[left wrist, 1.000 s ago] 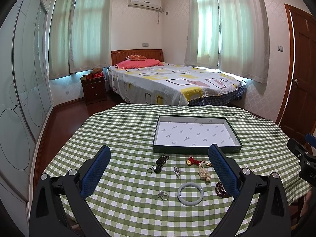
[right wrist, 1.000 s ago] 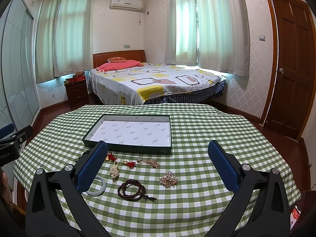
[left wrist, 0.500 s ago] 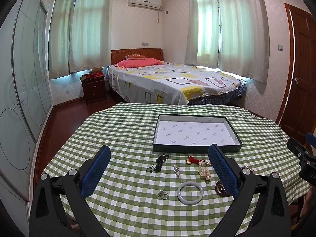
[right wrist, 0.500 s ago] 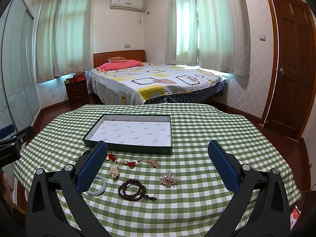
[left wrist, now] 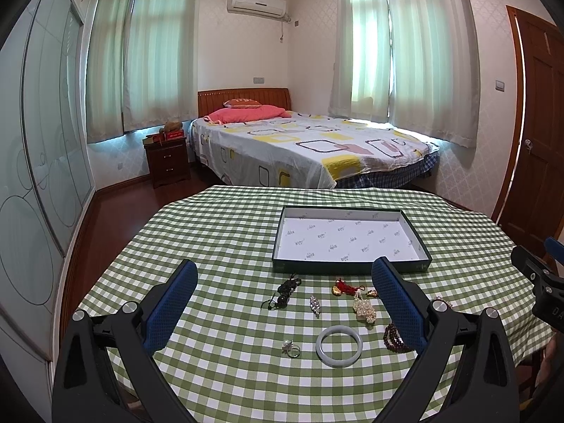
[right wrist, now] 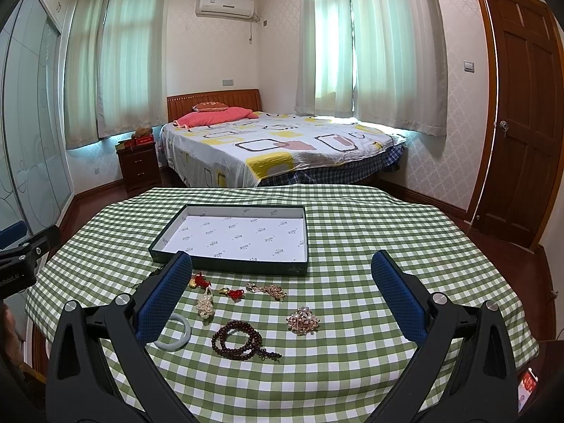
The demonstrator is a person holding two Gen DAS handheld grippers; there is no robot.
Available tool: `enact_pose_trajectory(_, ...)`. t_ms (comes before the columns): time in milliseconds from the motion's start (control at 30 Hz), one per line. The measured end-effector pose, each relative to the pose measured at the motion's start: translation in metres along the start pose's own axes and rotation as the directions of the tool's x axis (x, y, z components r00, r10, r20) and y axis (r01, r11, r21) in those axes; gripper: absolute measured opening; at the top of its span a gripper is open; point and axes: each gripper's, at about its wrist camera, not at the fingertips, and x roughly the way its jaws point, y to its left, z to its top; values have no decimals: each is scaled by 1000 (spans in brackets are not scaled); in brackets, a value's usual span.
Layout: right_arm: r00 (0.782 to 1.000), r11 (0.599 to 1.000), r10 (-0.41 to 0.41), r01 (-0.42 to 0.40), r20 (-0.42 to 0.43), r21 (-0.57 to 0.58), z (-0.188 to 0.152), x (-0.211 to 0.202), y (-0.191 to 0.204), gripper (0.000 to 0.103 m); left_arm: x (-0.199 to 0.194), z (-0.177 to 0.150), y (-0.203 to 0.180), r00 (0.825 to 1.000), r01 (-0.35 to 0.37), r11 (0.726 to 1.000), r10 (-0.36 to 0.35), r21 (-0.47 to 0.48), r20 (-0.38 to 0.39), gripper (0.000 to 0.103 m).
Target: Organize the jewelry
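jewelry lies loose on the tabletop [left wrist: 218, 232] near its front edge, just before the empty tray [left wrist: 349, 238]; nothing is stored yet. we count one jade bangle [left wrist: 339, 342], one ring [left wrist: 291, 346], one dark bead bracelet [right wrist: 237, 340], one pearl piece [right wrist: 206, 304], one crystal cluster [right wrist: 303, 320], one silver brooch [left wrist: 314, 304], one black cord piece [left wrist: 284, 290], two red-and-gold charms and one gold chain [right wrist: 267, 289]. the left claw [left wrist: 283, 299] and right claw [right wrist: 282, 292] both gape, holding nothing. we'd start with the bangle: straddle its rim, pinch gently, carry it low to a tray corner.
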Motion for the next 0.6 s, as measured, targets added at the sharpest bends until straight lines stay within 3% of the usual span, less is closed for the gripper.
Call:
enact_pose_trajectory(267,1000,1000,10,-10,-16,5,-3,9,-1,99,8,-2,1,1000,2,1000,-2,9,-7,96)
enact_pose_trajectory(600,994,1000,24,-23,-109,18,-33,52,-5,99,57,-34,4,986,26,1000,-24,12,-162,96)
